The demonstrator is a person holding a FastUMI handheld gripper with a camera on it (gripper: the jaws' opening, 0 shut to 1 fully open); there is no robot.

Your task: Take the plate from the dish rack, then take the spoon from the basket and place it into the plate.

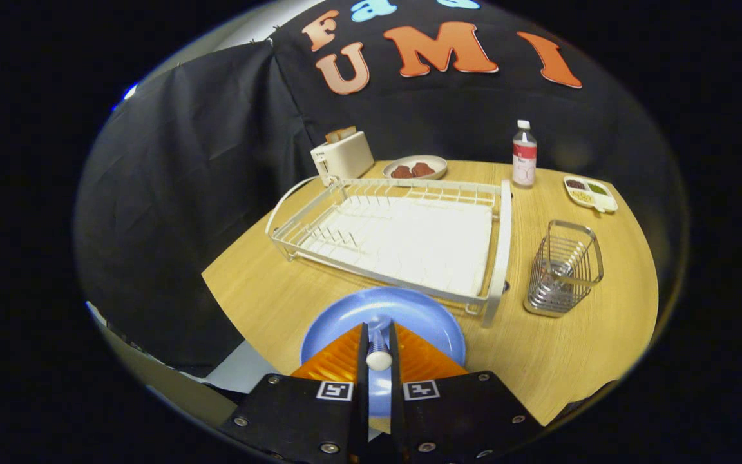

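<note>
One claw (379,348) clamped on one spoon (379,353) above one blue plate (409,316); beyond, one dish rack (500,232), one basket (564,267).

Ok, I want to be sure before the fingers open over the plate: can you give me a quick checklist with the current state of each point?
1. Plate out of the dish rack and flat on the table: ok.
2. Spoon out of the basket: ok.
3. Gripper shut on the spoon, both fingers pressing its handle: ok.
4. Spoon over the plate, not over bare table: ok.
5. Spoon bowl touching the plate: cannot tell.
6. Plate free of the rack's front edge: ok, a gap shows between them.
</note>
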